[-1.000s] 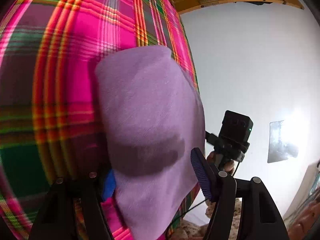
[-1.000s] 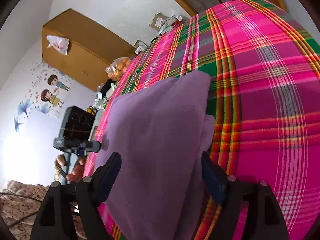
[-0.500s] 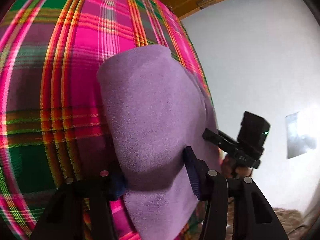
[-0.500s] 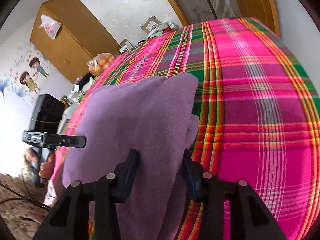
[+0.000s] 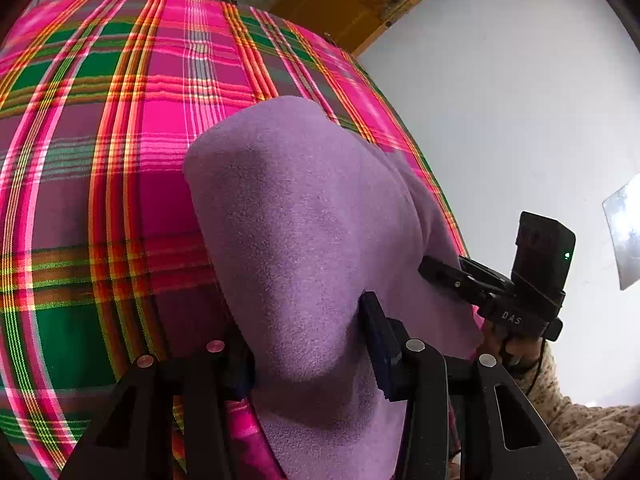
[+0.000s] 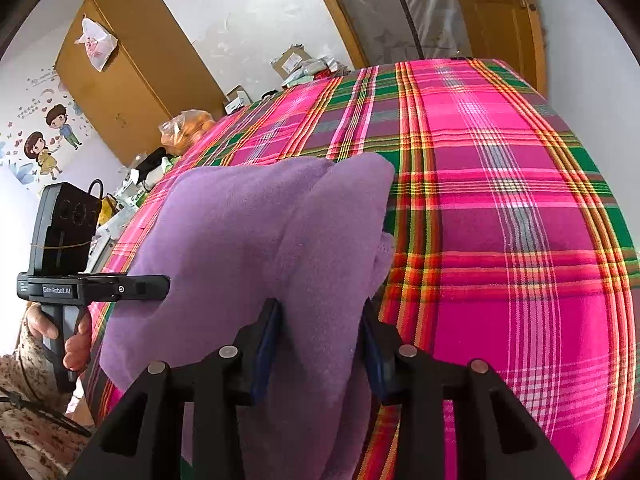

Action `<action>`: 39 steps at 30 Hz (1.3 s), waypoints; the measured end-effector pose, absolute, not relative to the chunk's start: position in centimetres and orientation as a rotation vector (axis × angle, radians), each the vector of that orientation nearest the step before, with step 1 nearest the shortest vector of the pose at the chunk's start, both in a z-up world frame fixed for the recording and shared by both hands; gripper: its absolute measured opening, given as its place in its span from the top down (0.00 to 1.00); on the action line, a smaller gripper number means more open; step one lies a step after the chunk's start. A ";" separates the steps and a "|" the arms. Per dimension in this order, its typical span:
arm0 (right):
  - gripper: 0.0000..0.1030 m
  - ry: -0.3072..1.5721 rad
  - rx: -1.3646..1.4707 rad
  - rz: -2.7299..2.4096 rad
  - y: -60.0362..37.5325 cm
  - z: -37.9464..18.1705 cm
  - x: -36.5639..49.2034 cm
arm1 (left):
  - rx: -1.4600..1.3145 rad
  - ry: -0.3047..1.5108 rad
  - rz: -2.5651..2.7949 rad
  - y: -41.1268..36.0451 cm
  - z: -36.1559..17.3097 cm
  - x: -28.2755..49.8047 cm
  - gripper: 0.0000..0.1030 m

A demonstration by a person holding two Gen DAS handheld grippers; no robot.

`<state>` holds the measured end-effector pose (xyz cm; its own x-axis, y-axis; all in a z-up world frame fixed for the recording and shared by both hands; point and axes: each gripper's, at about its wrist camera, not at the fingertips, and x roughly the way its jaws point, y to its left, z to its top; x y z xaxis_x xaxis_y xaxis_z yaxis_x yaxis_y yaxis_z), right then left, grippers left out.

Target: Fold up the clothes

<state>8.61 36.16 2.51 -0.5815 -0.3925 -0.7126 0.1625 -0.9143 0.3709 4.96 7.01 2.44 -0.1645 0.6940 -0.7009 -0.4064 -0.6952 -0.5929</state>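
A purple fleece garment lies on the bed, on a pink, green and orange plaid blanket, near the blanket's edge closest to the person. It is bunched into a thick soft fold that humps up off the blanket.

Off past the far side of the bed, a clear plastic bag holds something orange; what it is I cannot tell. A white plastic bag hangs on the wooden wardrobe, its contents hidden. Small boxes and packets sit along the far edge, too small to name.

The left tool has its jaws closing around the near end of the garment: the fleece fills the gap and bulges over both pads, pinched between them. The right tool is doing the same at the other near corner, jaws closing, with a doubled layer of fleece squeezed between its blue pads. Each tool shows in the other's view, gripped by a hand in a speckled knit sleeve.
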 end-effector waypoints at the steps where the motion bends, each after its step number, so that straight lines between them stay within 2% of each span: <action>1: 0.65 -0.384 1.216 -2.525 36.1 2.5 8.7 | -1.369 -0.349 1.934 6.8 2.5 4.9 0.54; 5: 0.72 -0.397 1.176 -2.574 35.6 2.9 9.3 | -1.375 -0.376 1.955 7.2 2.3 4.7 0.54; 11: 0.77 -0.282 1.132 -2.670 33.4 4.7 10.1 | -1.365 -0.361 2.002 8.7 2.8 4.7 0.55; 20: 0.79 -0.189 1.070 -2.711 30.2 7.1 10.3 | -1.303 -0.353 2.059 9.1 4.5 3.8 0.56; 39: 0.79 -0.205 0.982 -2.654 21.9 7.6 2.9 | -1.264 -0.362 2.289 2.0 5.6 -3.0 0.56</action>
